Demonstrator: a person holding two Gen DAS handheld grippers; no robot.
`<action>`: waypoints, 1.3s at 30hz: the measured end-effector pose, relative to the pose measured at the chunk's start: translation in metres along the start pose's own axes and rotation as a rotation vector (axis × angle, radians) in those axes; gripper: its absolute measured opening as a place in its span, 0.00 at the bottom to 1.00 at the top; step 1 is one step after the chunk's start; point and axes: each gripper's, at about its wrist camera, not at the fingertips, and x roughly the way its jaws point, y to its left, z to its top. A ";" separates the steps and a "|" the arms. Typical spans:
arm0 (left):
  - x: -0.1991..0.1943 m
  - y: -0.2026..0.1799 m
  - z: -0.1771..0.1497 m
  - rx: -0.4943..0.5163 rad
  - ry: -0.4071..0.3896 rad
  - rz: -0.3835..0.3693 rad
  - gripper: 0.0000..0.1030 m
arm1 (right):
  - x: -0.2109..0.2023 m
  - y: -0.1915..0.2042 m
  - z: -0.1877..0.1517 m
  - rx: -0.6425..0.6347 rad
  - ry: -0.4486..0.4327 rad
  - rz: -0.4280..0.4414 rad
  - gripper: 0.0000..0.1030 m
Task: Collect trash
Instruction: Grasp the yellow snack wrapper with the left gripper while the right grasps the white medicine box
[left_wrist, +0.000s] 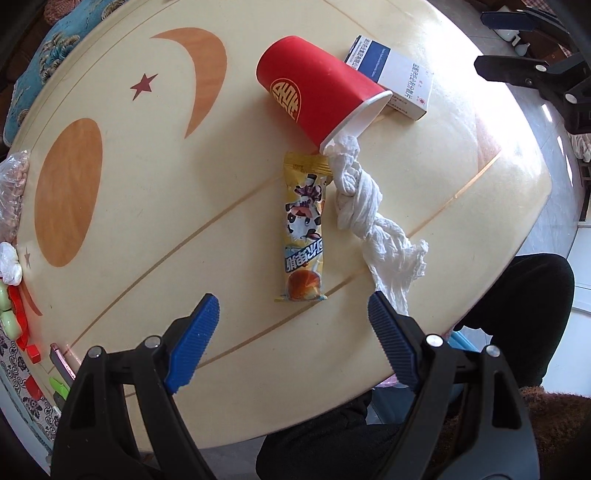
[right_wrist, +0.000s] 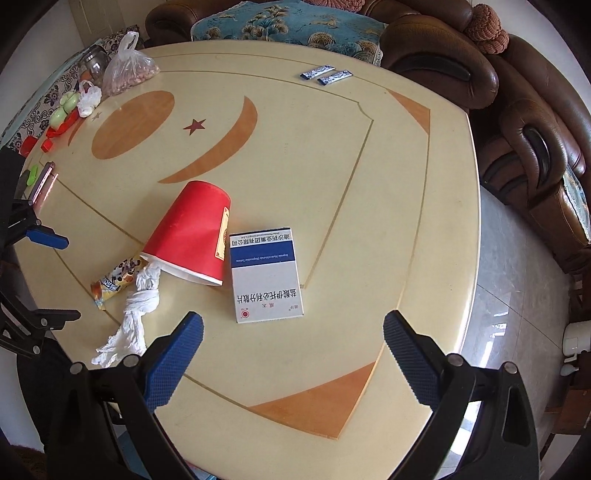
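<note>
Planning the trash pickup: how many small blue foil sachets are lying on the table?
2. The small blue foil sachets lie side by side at the far edge of the cream table, near the sofa: one left, the other right. More may be hidden outside view.

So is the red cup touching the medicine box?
Touching. In the left wrist view the red cup has its rim resting against the medicine box; the right wrist view shows no gap either.

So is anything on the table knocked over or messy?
Yes. The red paper cup lies tipped on its side, with a twisted white tissue trailing out of its mouth, beside a yellow snack wrapper.
</note>
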 end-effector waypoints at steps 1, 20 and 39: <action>0.004 0.001 0.001 0.002 0.007 -0.002 0.78 | 0.006 0.000 0.001 0.000 0.010 0.002 0.93; 0.048 0.023 0.007 -0.016 0.057 -0.026 0.78 | 0.078 0.007 0.014 -0.038 0.088 -0.010 0.93; 0.045 0.008 0.014 -0.020 0.029 0.013 0.53 | 0.088 0.028 0.005 -0.089 0.091 -0.005 0.58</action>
